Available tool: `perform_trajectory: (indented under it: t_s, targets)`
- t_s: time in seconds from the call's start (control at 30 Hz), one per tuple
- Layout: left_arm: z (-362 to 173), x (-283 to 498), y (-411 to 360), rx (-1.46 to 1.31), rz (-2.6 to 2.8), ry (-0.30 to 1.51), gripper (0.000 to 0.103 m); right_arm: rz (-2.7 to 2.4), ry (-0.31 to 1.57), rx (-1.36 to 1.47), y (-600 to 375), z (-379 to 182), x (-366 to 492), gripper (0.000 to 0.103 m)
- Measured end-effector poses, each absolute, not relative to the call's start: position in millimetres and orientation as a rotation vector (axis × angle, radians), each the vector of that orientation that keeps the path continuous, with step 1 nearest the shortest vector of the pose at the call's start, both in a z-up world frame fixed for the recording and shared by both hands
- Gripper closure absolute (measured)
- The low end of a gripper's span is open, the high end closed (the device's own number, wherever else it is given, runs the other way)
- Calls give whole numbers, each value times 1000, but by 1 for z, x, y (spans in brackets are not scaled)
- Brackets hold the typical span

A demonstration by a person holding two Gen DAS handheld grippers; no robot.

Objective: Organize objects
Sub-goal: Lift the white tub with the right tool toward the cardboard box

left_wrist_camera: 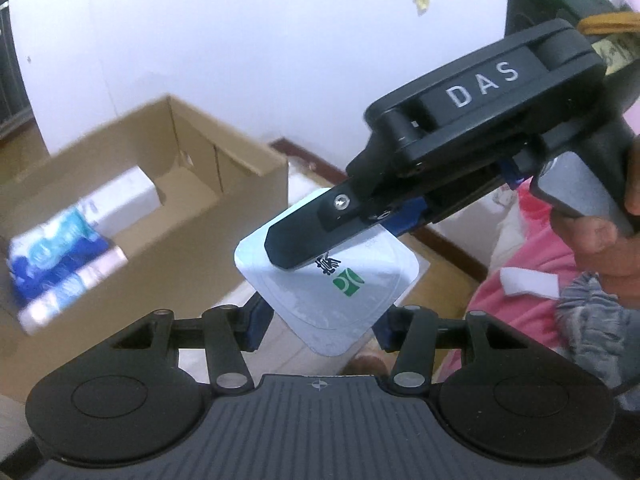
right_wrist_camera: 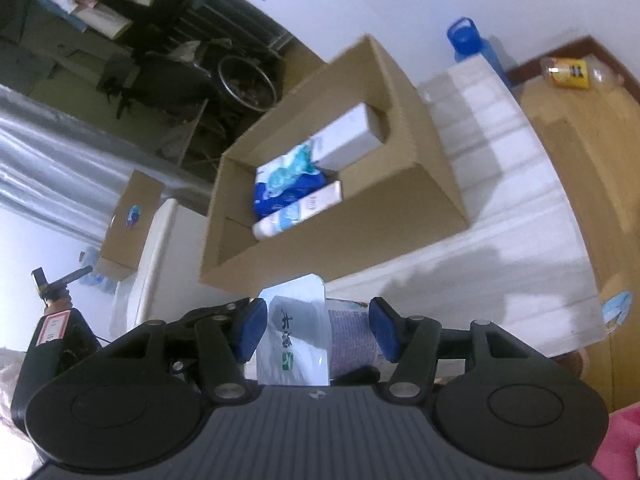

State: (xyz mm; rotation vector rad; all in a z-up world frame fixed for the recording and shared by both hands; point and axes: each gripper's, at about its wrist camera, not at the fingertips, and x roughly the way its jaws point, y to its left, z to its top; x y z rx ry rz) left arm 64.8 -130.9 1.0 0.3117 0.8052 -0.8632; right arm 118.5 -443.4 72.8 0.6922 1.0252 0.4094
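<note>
Counted: 2 cardboard boxes, big open box (right_wrist_camera: 352, 216) and small closed box (right_wrist_camera: 130, 224). Inside the big one: 1 white carton (right_wrist_camera: 352, 136), 1 blue patterned pack (right_wrist_camera: 284, 184), 1 white tube (right_wrist_camera: 296, 212). Also 1 foil-lidded cup (left_wrist_camera: 328, 280), 1 blue bottle (right_wrist_camera: 472, 44), 1 yellow-labelled bottle (right_wrist_camera: 572, 70), 1 face mask (right_wrist_camera: 618, 306).

White table (right_wrist_camera: 500, 216) — cardboard box (right_wrist_camera: 360, 216) on it
</note>
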Motion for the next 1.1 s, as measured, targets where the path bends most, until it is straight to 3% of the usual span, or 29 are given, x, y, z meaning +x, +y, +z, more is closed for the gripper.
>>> perform_trajectory:
  t_s: [0.4,0.77,1.1]
  targets:
    - [53,73,-103,343,-769,710,52,473,949,644,-405,135,137,42]
    - [64,101,-95,420,-742,727,53,487,994,627,-380,147,170,42]
    - [40,166,-78,447,-670,796,53,522,1085,617,-348,125,245,42]
